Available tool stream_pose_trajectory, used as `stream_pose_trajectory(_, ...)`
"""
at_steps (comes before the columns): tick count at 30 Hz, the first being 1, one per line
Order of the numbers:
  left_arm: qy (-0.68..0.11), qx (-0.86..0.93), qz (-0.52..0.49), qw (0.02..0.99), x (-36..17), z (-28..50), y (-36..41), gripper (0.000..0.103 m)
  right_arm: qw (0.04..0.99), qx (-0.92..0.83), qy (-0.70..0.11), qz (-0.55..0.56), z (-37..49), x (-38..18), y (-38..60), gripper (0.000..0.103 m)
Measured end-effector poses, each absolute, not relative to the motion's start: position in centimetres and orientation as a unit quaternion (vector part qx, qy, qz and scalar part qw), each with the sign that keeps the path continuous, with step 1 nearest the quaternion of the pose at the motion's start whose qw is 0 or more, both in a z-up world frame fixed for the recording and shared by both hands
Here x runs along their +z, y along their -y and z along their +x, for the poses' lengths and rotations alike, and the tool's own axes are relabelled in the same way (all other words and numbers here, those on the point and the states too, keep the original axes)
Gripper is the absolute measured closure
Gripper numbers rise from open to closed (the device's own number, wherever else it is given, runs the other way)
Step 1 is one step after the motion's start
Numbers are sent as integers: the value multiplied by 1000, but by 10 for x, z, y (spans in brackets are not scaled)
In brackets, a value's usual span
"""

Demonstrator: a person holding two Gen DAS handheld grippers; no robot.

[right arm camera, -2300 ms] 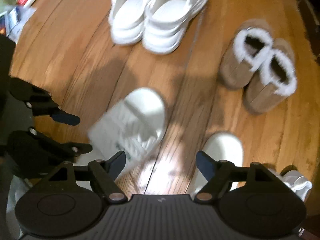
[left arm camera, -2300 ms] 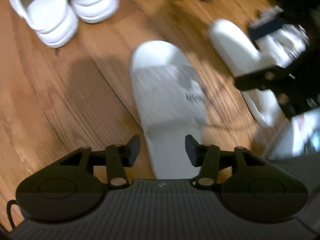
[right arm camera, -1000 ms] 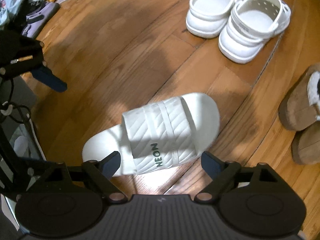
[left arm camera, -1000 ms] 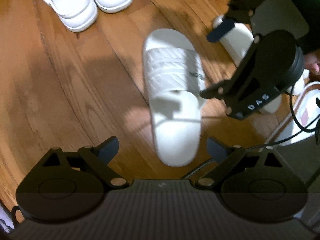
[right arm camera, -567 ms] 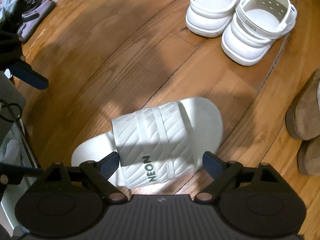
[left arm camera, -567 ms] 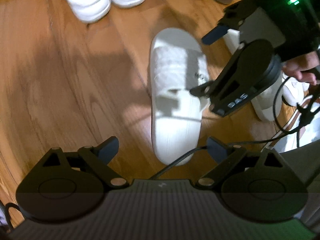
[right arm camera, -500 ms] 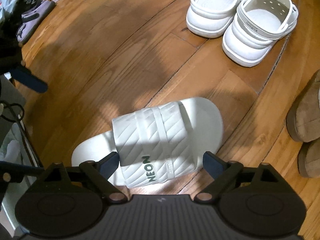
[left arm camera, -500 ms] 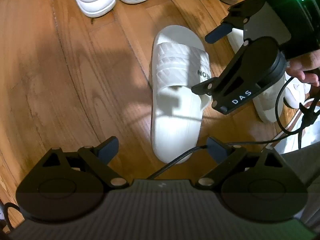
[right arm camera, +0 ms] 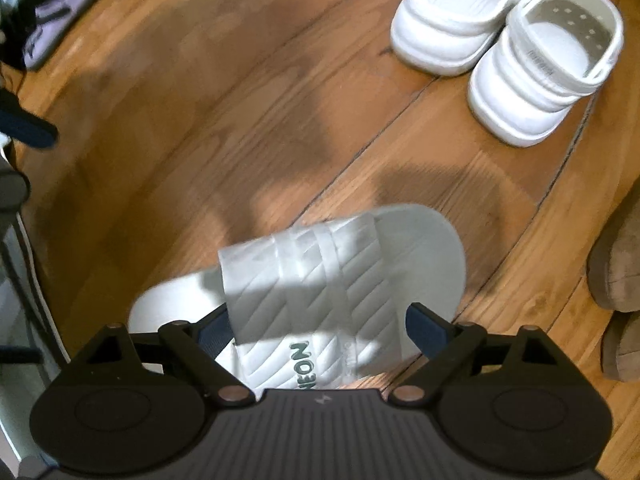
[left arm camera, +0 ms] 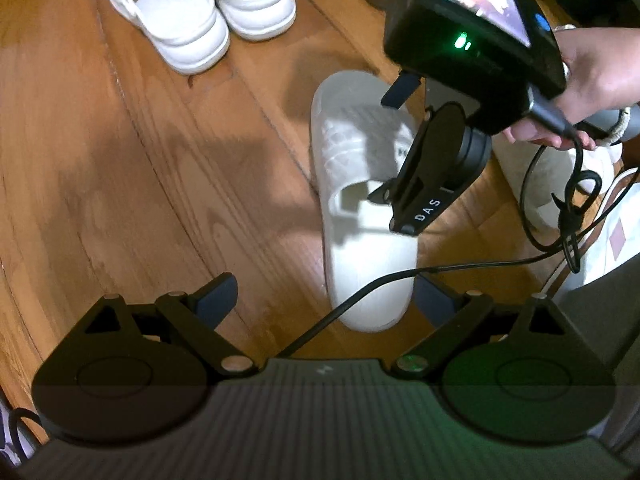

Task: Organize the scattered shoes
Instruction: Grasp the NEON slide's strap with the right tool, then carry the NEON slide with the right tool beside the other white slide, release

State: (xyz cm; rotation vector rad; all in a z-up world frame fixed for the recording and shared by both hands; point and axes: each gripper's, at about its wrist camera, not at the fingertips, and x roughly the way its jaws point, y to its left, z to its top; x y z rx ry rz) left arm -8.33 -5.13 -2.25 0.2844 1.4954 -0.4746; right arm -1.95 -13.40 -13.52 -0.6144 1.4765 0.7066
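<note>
White slide (right arm camera: 320, 280) with a ribbed strap and green "NEON" lettering, flat on the wooden floor (right arm camera: 200, 140), toe pointing up and to the right in the right wrist view. Right gripper (right arm camera: 320, 326) low over it, jaws spread wide, one fingertip at each side of the strap, not clamped on it; contact with the strap too blurred to tell. Same slide (left arm camera: 360, 200) in the left wrist view, lying lengthwise, heel end nearest the camera, with the right gripper (left arm camera: 394, 148) reaching in from the right above the strap. Left gripper (left arm camera: 324, 300) wide open and holding nothing, hovering just short of the heel, a black cable (left arm camera: 360, 292) crossing in front. Pair of white clogs (right arm camera: 508, 52) side by side farther off, well apart from the slide. Tan slippers (right arm camera: 616, 280) at the right edge. Second white slide (left arm camera: 536, 176) partly hidden behind the right hand (left arm camera: 592, 80).
</note>
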Motion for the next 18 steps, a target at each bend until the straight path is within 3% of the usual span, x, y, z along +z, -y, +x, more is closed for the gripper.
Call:
stream_pose_trajectory(5,-667,-211,135,702,-21,-77,42,7,624,243,-680,-300,-19,-148,111,23)
stream_pose_trajectory(12,-678,-182,99,705,-20,-65,18,7,645,126,-747,-97,4,-129,140,23)
stream_pose_trajectory(18,-663,-155,99,726,-6,-63,2,7,613,12,-767,189,-40,-133,192,23)
